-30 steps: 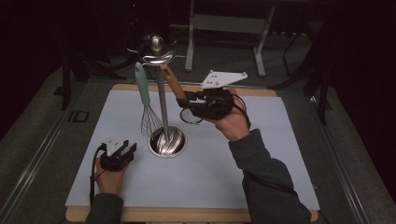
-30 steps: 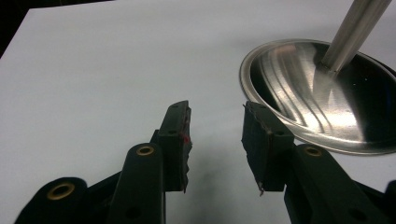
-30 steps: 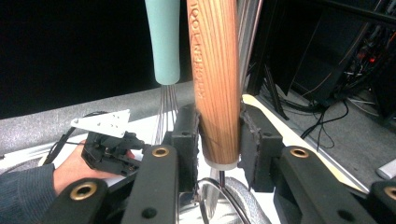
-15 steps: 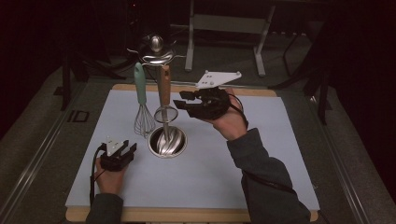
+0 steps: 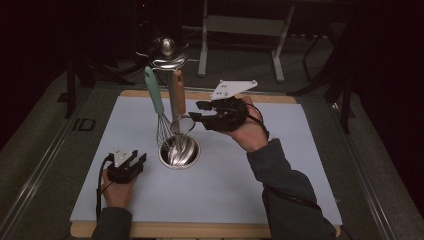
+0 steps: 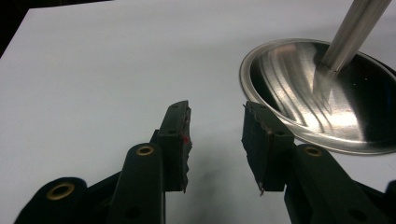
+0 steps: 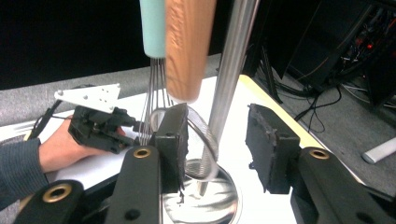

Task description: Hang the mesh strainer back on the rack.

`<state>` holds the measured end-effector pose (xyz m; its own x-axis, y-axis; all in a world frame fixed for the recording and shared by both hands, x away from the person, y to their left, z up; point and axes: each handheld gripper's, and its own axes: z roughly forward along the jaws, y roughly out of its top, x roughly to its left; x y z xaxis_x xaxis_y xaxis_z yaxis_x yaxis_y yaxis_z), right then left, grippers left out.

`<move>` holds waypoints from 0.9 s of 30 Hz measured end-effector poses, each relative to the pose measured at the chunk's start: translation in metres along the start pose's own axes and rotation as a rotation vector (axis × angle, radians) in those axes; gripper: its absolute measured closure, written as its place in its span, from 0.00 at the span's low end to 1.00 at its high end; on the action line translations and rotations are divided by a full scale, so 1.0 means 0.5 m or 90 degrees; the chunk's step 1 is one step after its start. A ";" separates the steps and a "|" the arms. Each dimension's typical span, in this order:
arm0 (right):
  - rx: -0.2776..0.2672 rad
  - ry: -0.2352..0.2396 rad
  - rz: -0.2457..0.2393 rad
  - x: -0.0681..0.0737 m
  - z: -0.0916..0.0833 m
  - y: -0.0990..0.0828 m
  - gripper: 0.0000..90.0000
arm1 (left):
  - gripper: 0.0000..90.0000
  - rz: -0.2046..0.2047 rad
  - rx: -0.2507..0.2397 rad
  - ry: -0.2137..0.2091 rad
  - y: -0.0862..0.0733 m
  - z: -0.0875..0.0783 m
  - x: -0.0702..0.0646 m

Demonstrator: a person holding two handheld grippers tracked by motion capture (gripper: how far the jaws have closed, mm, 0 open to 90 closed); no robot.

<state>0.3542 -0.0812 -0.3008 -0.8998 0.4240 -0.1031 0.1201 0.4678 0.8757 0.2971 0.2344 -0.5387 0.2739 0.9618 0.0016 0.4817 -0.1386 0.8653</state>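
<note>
A steel utensil stand [image 5: 179, 151] with a round base and an upright pole [image 7: 231, 70] stands mid-table. From its top hang a teal-handled whisk [image 5: 154, 92] and a wooden-handled utensil [image 5: 177, 97] with a round wire ring [image 7: 205, 135] at its lower end. My right gripper [image 5: 197, 111] is open just right of the wooden handle [image 7: 187, 46], holding nothing; the pole shows between its jaws. My left gripper [image 5: 137, 159] rests open on the table left of the base [image 6: 322, 93], with nothing between its fingers.
A pale mat [image 5: 250, 190] covers the wooden table. Dark floor, a metal frame [image 5: 240, 30] and cables lie beyond the far edge.
The wooden-handled utensil went from tilted in my right gripper to hanging upright on the stand. The right gripper let go and drew back slightly right. The left gripper stayed put.
</note>
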 end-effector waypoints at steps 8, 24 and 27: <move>0.033 -0.004 -0.002 -0.006 0.003 -0.019 0.62 | 0.68 0.001 0.000 0.000 0.000 0.001 0.000; 0.075 -0.017 -0.012 -0.014 -0.001 -0.051 0.60 | 0.68 -0.001 0.001 0.000 0.000 0.001 0.000; 0.082 -0.018 -0.006 -0.018 -0.002 -0.058 0.60 | 0.68 0.000 0.000 0.001 0.000 0.001 -0.001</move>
<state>0.3583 -0.0994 -0.3249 -0.8892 0.4397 -0.1265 0.1655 0.5669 0.8070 0.2973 0.2340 -0.5389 0.2732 0.9619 0.0026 0.4812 -0.1390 0.8655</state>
